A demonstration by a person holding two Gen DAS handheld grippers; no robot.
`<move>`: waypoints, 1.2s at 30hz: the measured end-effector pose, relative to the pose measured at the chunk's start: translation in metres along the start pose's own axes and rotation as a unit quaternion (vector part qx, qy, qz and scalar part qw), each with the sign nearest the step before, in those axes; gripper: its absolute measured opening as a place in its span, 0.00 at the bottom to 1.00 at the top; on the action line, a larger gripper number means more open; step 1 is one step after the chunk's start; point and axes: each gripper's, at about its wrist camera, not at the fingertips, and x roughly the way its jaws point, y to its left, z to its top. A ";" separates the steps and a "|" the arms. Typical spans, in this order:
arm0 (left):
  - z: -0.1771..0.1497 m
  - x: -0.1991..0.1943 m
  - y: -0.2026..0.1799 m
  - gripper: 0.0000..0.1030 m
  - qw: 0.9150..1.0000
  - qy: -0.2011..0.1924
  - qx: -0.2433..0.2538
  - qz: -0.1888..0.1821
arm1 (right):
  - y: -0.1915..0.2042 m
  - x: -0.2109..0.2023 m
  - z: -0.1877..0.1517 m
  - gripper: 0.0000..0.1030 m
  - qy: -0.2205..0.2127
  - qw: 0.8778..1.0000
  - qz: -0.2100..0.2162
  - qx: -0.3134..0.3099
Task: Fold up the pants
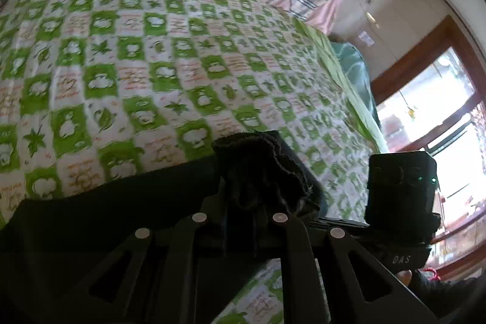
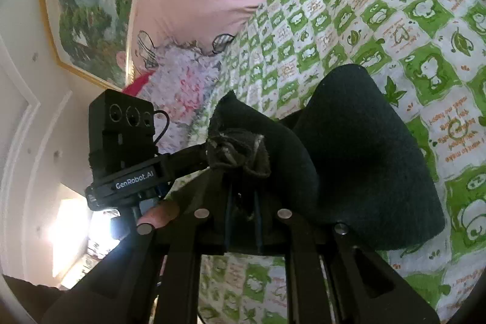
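Biggest thing I see is the bed (image 1: 158, 56), covered in a green-and-white checked sheet printed with cartoon figures and leaves; it fills most of both wrist views. Behind it lies a pink quilt (image 2: 194, 8) with plaid hearts and black stars, bunched along the far side of the sheet. A framed landscape painting (image 2: 88, 5) hangs on the cream wall in the right wrist view, and a bright window with a wooden frame (image 1: 431, 99) shows in the left one.

The pants (image 2: 364, 160) are black and lie on the sheet — a broad, rounded fold rises just right of my right gripper (image 2: 240, 148), whose fingers are clenched on a bunched edge of the fabric. In the left wrist view the dark cloth spreads low across the left, and my left gripper (image 1: 267, 169) is likewise clamped on a thick, rolled hem held above the sheet. Each view shows the other handset — a black camera box (image 1: 401, 187) beside the fingers.
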 end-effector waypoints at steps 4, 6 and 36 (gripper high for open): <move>-0.009 -0.001 0.007 0.11 1.000 -0.006 -0.011 0.022 | 0.002 0.009 -0.003 0.14 0.014 1.000 -0.023 -0.014; -0.015 -0.004 0.013 0.11 0.999 -0.008 -0.019 0.034 | 0.004 0.012 -0.005 0.16 0.019 0.999 -0.030 -0.021; -0.131 -0.142 0.065 0.31 0.947 -0.142 -0.227 0.179 | 0.079 0.049 -0.028 0.48 0.082 0.989 -0.006 -0.119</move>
